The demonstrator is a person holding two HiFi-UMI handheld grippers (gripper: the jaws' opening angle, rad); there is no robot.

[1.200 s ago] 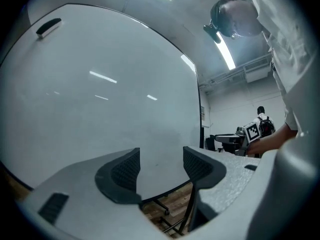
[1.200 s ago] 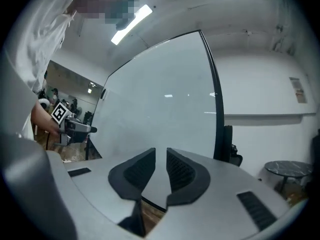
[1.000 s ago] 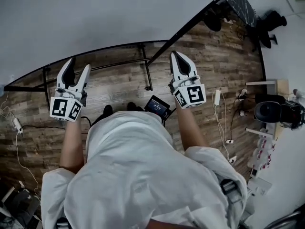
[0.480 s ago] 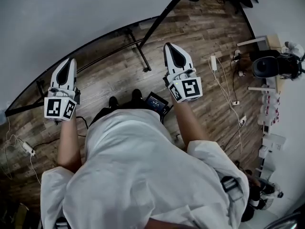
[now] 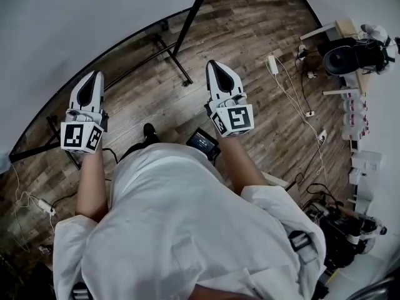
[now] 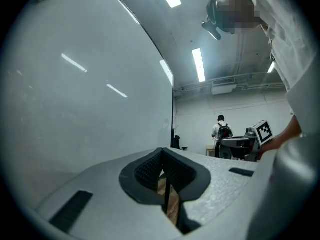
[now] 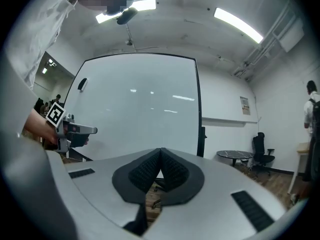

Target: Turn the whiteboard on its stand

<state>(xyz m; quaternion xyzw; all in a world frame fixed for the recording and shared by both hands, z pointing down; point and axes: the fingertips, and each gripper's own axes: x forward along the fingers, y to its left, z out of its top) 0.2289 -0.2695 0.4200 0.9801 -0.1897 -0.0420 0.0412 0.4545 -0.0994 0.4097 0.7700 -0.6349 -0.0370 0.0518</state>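
**Head view:** person in a white coat is standing over wood floor, holding both grippers out level. L gripper is pointing at the lower edge of the whiteboard, tips near it; can't tell if touching. R gripper is hanging over bare floor, apart from the board, tips near the foot bar of the stand. Both prs of jaws are sitting together, nothing btwn. A small dark device w/ screen is showing just below the R gripper's cube. A power strip & cables are lying at right.

**Left gripper view:** L gripper jaws are pressing against each other, empty. The whiteboard is filling the left half, close alongside. R gripper's marker cube is showing at right. A person w/ backpack is standing far off in bg.

**Right gripper view:** R gripper jaws are closed together, holding nothing. The whiteboard is standing upright ahead, roughly face-on, black-framed, well apart from the tips. L gripper is showing by the board's left side, low down. A round table & office chair are sitting at right in bg.
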